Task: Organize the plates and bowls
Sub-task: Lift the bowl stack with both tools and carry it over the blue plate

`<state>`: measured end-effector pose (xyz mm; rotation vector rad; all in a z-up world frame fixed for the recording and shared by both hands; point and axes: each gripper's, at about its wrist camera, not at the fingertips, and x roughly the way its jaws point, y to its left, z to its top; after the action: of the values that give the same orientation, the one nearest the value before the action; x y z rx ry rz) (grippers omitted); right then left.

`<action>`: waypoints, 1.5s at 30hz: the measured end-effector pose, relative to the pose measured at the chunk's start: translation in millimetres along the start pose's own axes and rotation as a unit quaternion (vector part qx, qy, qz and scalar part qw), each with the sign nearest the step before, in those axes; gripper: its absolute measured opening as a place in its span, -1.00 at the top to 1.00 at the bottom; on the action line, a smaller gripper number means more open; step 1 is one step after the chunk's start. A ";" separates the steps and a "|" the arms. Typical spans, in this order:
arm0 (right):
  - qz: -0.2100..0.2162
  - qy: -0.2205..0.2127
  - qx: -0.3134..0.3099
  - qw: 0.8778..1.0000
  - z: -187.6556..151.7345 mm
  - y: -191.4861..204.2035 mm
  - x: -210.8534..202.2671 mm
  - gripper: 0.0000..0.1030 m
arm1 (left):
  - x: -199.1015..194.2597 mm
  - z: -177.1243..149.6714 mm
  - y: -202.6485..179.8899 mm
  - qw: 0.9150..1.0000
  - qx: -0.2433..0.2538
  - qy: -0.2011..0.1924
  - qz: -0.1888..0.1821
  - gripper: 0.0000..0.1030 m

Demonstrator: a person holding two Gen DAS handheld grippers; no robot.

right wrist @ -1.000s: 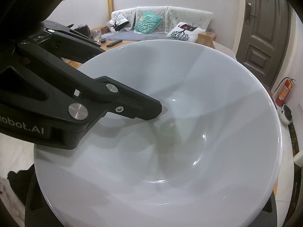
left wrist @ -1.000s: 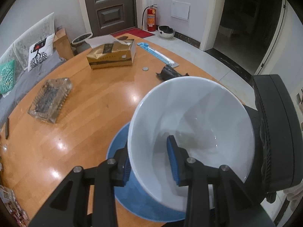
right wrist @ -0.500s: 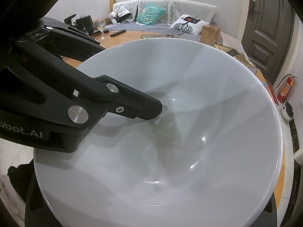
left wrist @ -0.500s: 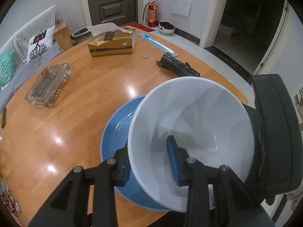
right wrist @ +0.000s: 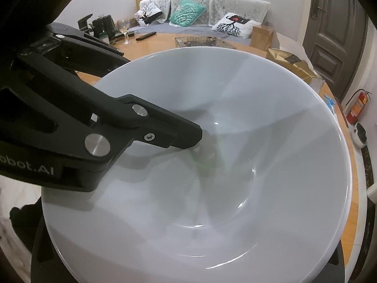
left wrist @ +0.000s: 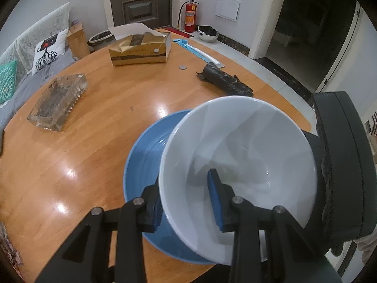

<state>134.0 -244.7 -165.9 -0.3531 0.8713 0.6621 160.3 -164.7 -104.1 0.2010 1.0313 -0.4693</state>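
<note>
My left gripper is shut on the near rim of a large white bowl, one blue-padded finger inside it, the other outside. The bowl hangs tilted over a blue plate lying on the round wooden table. In the right wrist view the same bowl fills the frame, with the left gripper's black finger reaching in from the left. My right gripper's own fingers are hidden under the bowl; its black body sits just right of the bowl.
On the table lie a glass ashtray, a gold tissue box, a coin, a black wrapped bundle and a blue strip. A wine glass and a remote stand at the far side.
The bowl and my left gripper have pulled back and up from the table, so more of the blue plate shows to the bowl's left. My grip on the bowl is unchanged.
</note>
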 end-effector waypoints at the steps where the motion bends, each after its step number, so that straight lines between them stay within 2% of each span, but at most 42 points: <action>1: -0.002 -0.001 -0.001 1.000 0.5 0.0 0.2 -0.97 | -0.3 0.2 0.6 1.000 -0.001 0.000 -0.001 0.39; 14: 0.003 0.010 0.006 1.000 9.6 -4.3 9.9 -0.97 | 4.9 5.8 9.9 1.000 -0.010 -0.001 0.006 0.39; 20: 0.000 0.023 0.004 1.000 7.7 -7.6 9.9 -0.97 | 10.9 5.8 9.1 1.000 -0.012 0.006 -0.012 0.39; 33: -0.004 0.028 0.004 1.000 15.3 -15.7 15.4 -0.97 | 15.1 14.6 14.2 1.000 -0.024 0.004 -0.011 0.39; 45: -0.004 0.031 0.001 1.000 13.7 -19.6 16.0 -0.97 | 16.0 15.9 12.1 1.000 -0.011 0.006 -0.019 0.37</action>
<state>162.5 -245.8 -169.9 -0.3764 0.9298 0.6463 185.0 -164.5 -110.5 0.1658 1.0531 -0.4909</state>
